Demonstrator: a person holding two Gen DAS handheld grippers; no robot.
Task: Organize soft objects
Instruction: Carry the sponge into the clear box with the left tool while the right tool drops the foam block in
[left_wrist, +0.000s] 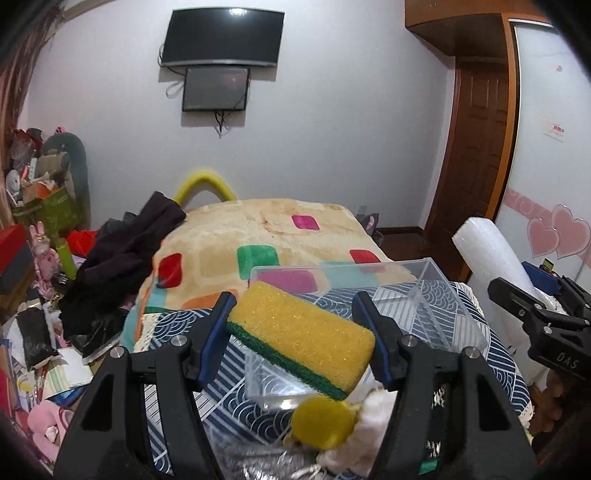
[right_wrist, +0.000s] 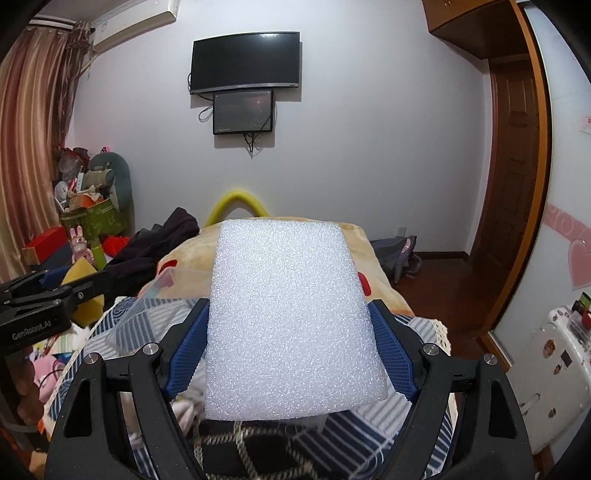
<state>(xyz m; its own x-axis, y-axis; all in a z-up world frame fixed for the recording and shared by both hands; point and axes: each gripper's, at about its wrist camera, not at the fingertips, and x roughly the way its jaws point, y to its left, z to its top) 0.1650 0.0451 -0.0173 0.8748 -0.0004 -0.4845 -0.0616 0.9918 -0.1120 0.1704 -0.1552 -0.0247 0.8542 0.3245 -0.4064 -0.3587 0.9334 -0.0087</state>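
Porous yellow sponge, grainy white foam block, clear glossy plastic box

A home bedroom: a bed under a patchwork-print blanket, a wall-mounted television, curtains, a wooden door, and toys and clothes heaped alongside.

Even, soft indoor light, faint glare on the television; strong fisheye bending — dark vignetted corners, blurred foreground
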